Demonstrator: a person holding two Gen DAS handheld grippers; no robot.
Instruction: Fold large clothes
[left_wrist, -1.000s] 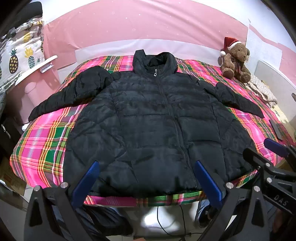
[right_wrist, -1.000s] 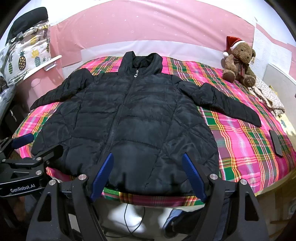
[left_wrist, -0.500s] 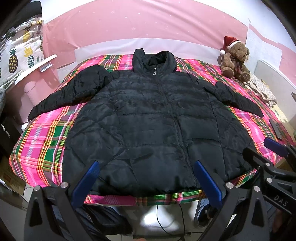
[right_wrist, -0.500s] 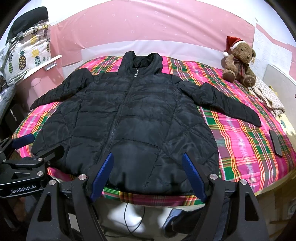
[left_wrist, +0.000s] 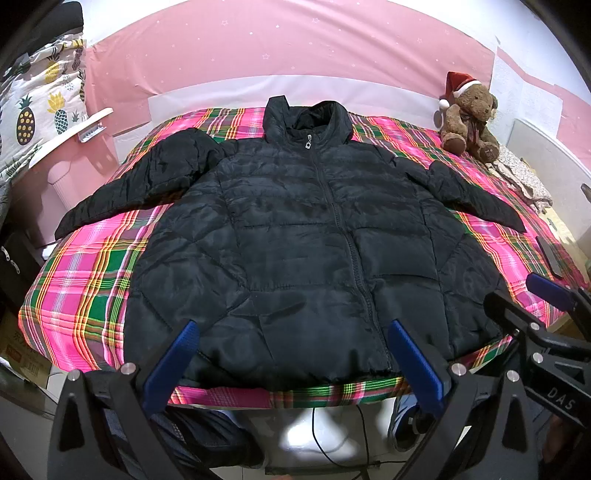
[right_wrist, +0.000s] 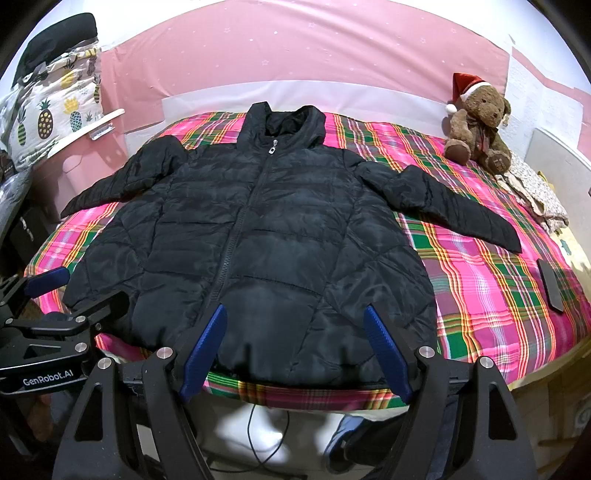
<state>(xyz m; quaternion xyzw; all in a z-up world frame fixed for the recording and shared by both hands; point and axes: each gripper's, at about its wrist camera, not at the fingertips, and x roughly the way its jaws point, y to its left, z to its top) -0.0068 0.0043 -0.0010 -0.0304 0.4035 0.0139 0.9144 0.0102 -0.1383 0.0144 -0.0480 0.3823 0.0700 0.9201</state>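
Observation:
A black puffer jacket (left_wrist: 303, 251) lies flat, zipped, front up, sleeves spread, on a pink and green plaid bed (left_wrist: 85, 273). It also shows in the right wrist view (right_wrist: 258, 240). My left gripper (left_wrist: 293, 332) is open and empty, hovering over the jacket's bottom hem at the bed's near edge. My right gripper (right_wrist: 295, 317) is open and empty, over the hem a little further right. Each gripper appears at the edge of the other's view: the right one (left_wrist: 517, 314), the left one (right_wrist: 77, 291).
A teddy bear (left_wrist: 467, 114) with a red hat sits at the bed's far right corner. A dark phone (right_wrist: 550, 284) lies on the bed's right side. Pineapple-print fabric (left_wrist: 40, 107) hangs at the left. A cable (left_wrist: 332, 443) runs on the floor below.

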